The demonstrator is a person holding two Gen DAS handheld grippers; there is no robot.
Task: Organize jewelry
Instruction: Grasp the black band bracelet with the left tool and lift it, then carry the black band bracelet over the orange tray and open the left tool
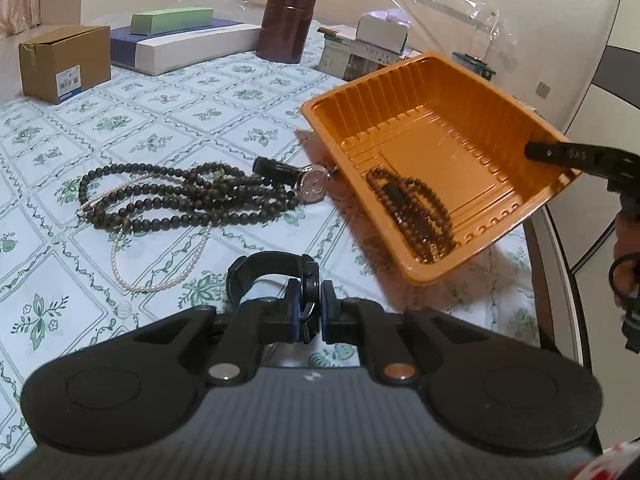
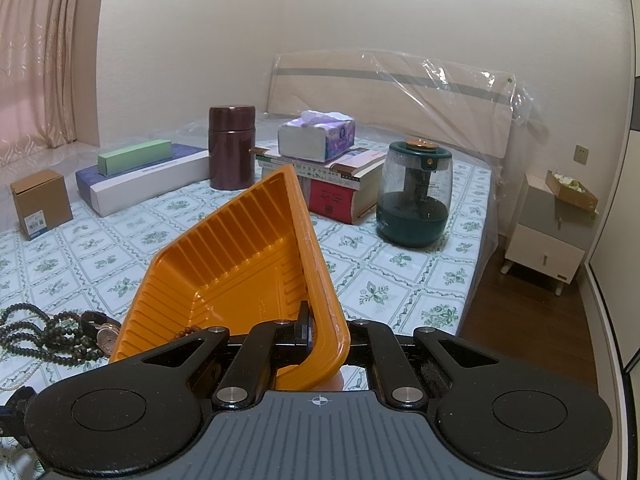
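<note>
Left gripper (image 1: 309, 307) clamped on black watch (image 1: 272, 276); right gripper (image 2: 316, 330) pinching tilted orange tray (image 1: 436, 128) rim, up-right of watch.

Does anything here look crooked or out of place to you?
Yes: the orange tray is tilted, lifted by one rim in the right gripper, so the bead bracelets have slid into its low corner. The left gripper grips a black watch. Nothing looks broken or spilled.
</note>
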